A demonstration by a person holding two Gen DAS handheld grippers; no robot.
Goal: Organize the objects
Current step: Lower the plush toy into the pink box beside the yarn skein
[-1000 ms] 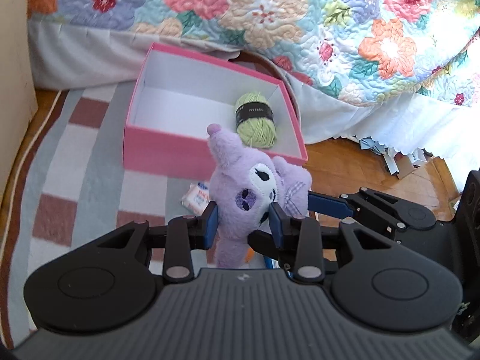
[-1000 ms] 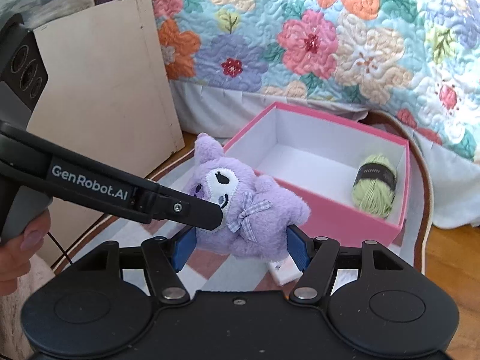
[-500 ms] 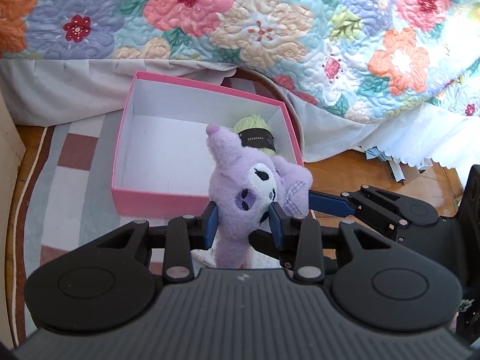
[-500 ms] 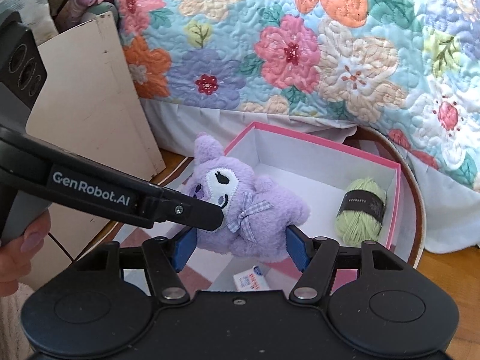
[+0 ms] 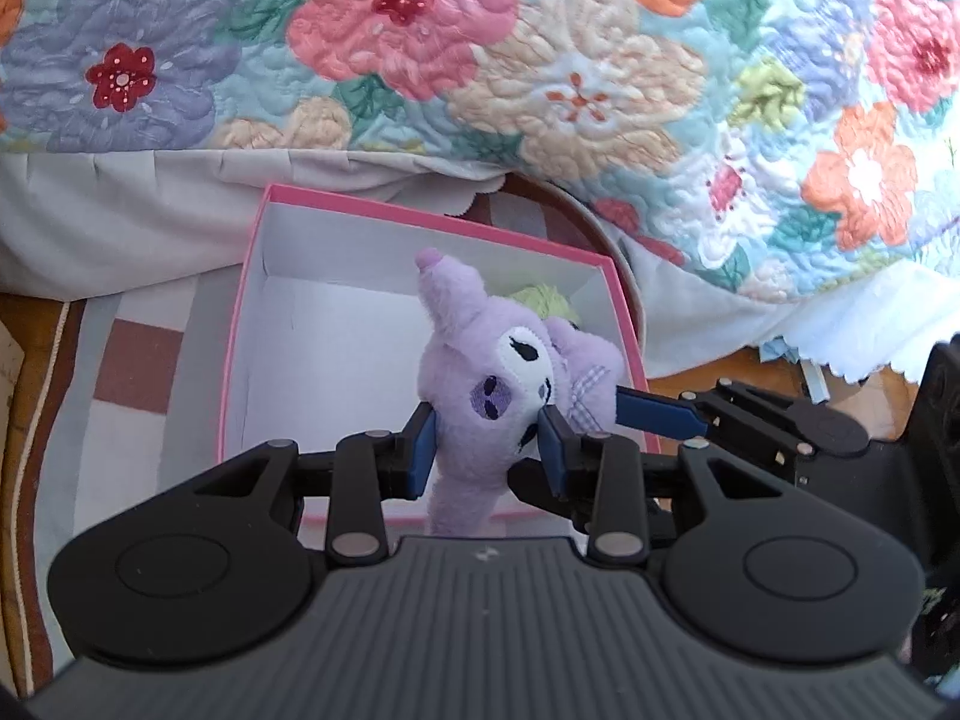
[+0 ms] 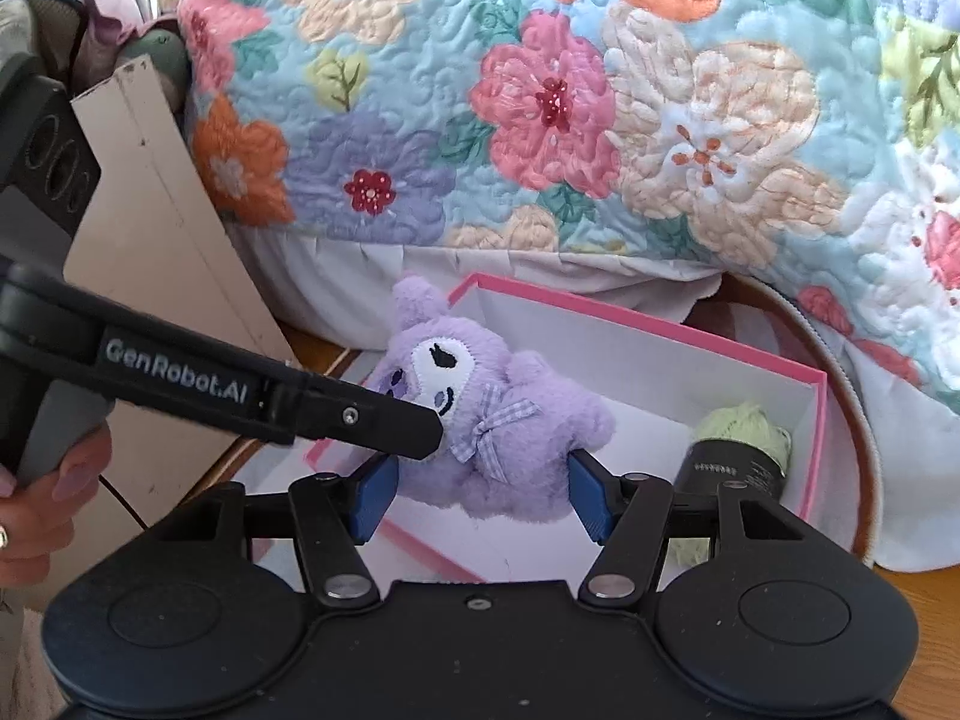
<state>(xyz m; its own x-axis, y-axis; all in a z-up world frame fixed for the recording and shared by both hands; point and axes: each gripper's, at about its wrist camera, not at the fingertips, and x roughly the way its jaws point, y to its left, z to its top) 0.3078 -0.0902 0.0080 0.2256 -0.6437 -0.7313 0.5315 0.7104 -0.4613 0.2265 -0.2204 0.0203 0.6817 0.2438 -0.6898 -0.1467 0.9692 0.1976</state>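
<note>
Item: purple plush [image 5: 492, 384]. Held over pink box [image 5: 240, 324], both my claws on it. Left gripper [image 5: 487, 444] clamped on head/ear end; right gripper [image 6: 480, 495] pads pressing body sides, jaws just been closing in. Plush underside hidden. Green yarn [image 6: 741, 450] in box, far corner, partly cut off by my right finger; in left view mostly behind plush. Quilt [image 6: 600, 120] behind.
</note>
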